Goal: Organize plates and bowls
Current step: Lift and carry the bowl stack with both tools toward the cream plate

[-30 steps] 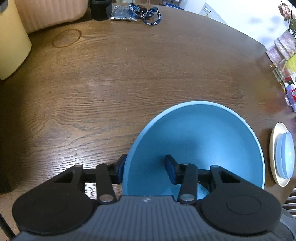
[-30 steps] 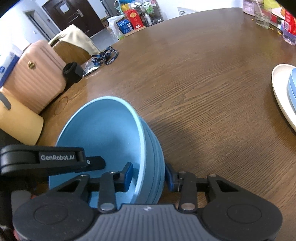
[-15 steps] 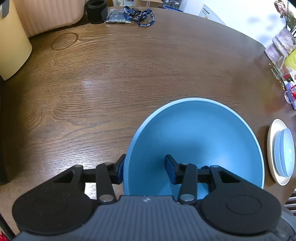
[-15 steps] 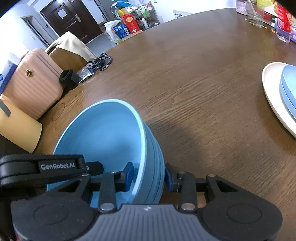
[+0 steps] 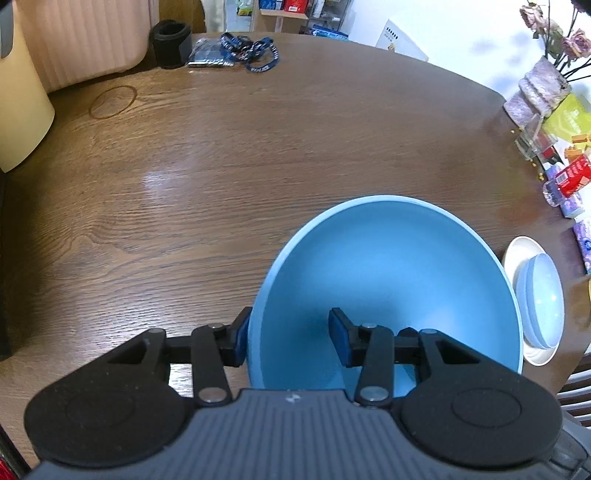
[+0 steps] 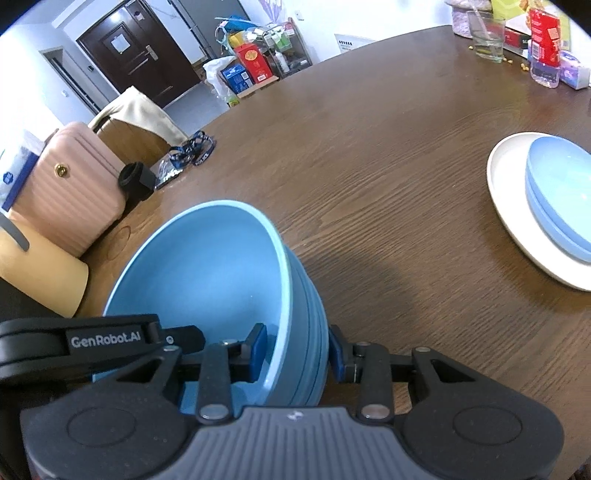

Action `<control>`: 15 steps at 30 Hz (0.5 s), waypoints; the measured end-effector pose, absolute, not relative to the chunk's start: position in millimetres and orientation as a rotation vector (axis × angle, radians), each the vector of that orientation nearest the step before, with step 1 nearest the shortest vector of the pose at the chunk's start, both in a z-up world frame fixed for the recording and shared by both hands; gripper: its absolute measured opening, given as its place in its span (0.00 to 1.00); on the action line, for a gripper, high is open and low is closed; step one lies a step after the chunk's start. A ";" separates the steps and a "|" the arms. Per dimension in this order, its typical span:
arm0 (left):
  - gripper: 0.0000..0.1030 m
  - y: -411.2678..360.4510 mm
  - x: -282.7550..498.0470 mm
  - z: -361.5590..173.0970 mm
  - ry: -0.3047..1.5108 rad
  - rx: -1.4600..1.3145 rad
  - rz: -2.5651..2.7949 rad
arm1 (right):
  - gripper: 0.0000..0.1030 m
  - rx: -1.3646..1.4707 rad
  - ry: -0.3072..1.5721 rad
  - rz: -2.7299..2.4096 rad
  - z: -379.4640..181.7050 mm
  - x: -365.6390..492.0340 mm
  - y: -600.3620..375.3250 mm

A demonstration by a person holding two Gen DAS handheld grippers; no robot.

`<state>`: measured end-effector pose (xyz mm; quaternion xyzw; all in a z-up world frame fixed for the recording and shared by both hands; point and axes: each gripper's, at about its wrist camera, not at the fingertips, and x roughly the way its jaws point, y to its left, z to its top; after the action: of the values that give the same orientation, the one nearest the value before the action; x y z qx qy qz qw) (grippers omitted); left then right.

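Even indoor light; a pale glare streak lies on the wooden table (image 5: 162, 181). The blue bowl (image 6: 207, 280) casts a soft shadow rightward. Fisheye edges bend and darken; focus stays sharp.

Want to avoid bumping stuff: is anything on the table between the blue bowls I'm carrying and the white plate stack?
Nothing visible. Bare table lies between the blue bowls, clamped by both grippers, and the white plate; the glass stands farther back.

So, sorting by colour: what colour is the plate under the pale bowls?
White plate; right wrist view.
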<state>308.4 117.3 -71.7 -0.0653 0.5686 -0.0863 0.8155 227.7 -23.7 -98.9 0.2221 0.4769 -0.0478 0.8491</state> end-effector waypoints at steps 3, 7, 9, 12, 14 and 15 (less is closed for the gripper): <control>0.43 110.3 305.0 -67.0 1.205 -0.145 -0.194 | 0.33 0.466 0.991 -0.109 -92.8 225.5 -28.9; 0.43 99.6 301.9 -63.4 1.202 -0.147 -0.198 | 0.32 0.461 0.978 -0.115 -87.3 220.9 -38.2; 0.43 94.5 300.5 -62.1 1.204 -0.145 -0.199 | 0.32 0.461 0.978 -0.118 -84.9 219.2 -42.9; 0.43 86.3 297.4 -57.8 1.199 -0.149 -0.204 | 0.32 0.455 0.969 -0.118 -80.8 216.1 -50.7; 0.43 80.2 295.6 -54.7 1.193 -0.150 -0.205 | 0.32 0.451 0.962 -0.117 -77.2 214.4 -56.8; 0.43 77.4 294.4 -53.1 1.191 -0.149 -0.207 | 0.32 0.451 0.959 -0.118 -75.4 213.4 -59.8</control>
<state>294.4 77.4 -53.1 -0.0700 0.5592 -0.0973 0.8203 213.4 -59.8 -75.4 0.2148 0.4569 -0.0562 0.8613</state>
